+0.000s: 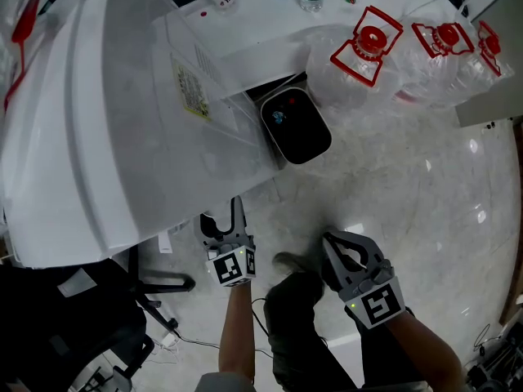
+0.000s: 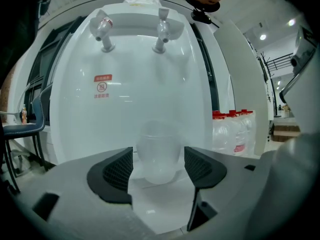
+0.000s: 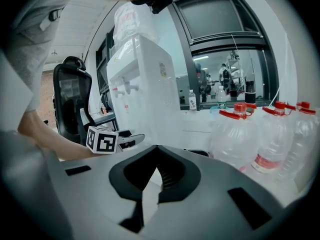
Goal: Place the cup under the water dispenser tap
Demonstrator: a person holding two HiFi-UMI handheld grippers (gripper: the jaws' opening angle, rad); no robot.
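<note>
Between the parted jaws of your left gripper (image 2: 159, 165) stands the cup (image 2: 157, 151), a translucent plastic one. It is upright, with its long axis vertical, and rests on the white ledge at the foot of the water dispenser (image 2: 150, 99). The left gripper is released. A thin gap shows on the cup's left side, while contact on its right side cannot be confirmed.

The cup lies straight ahead of the left gripper, low against the dispenser front. 2 taps sit high above it, and it stands roughly in line with the right-hand tap (image 2: 162, 31), well clear of the left-hand tap (image 2: 104, 30). Placement looks close to complete. If you withdraw, pull straight back along the jaw axis so neither pad tips the cup.

Your right gripper (image 3: 156, 156) is clenched on nothing and held well back from the dispenser, so the left gripper is the nearer one.

Writing: a red label (image 2: 102, 86) on the dispenser front carries a round symbol and small characters that are too small to read. The water bottles (image 3: 235, 134) have red caps, and their band print is illegible.
</note>
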